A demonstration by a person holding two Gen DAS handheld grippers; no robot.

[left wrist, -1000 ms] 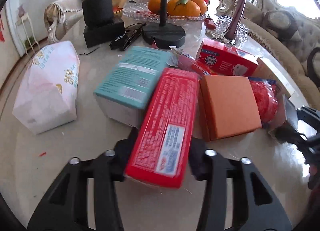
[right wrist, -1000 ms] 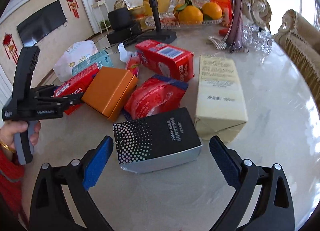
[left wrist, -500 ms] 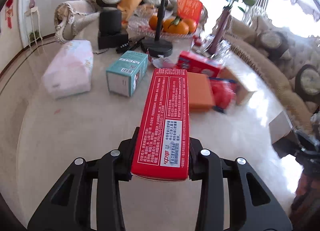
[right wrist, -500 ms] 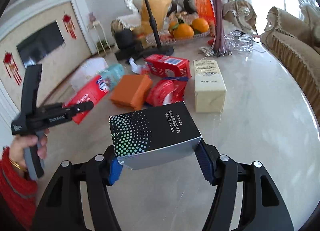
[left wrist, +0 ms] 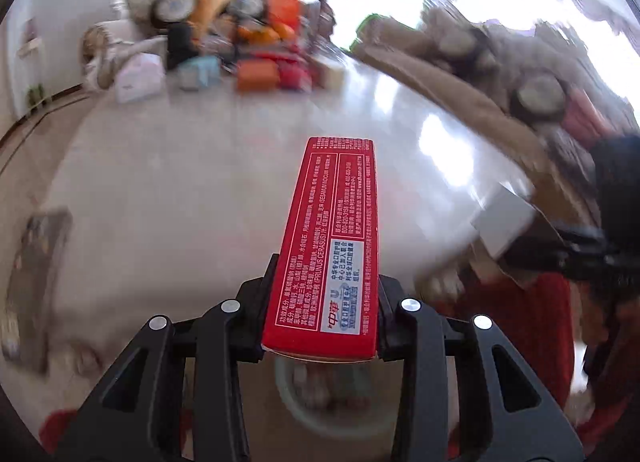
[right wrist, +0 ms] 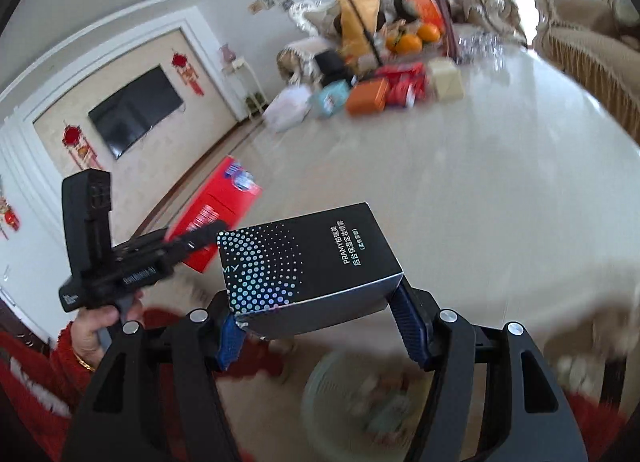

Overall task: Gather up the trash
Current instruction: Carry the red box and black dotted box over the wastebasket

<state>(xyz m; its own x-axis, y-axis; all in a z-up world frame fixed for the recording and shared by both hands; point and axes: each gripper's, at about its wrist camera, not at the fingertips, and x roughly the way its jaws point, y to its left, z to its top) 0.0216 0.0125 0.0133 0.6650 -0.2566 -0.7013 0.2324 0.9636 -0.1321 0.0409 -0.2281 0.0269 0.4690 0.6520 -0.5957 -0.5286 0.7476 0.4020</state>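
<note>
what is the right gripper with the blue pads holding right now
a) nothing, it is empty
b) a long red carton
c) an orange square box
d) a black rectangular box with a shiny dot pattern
d: in the right wrist view the black rectangular box with a shiny dot pattern sits clamped between the blue pads of the right gripper, while the long red carton is in the left gripper.
</note>
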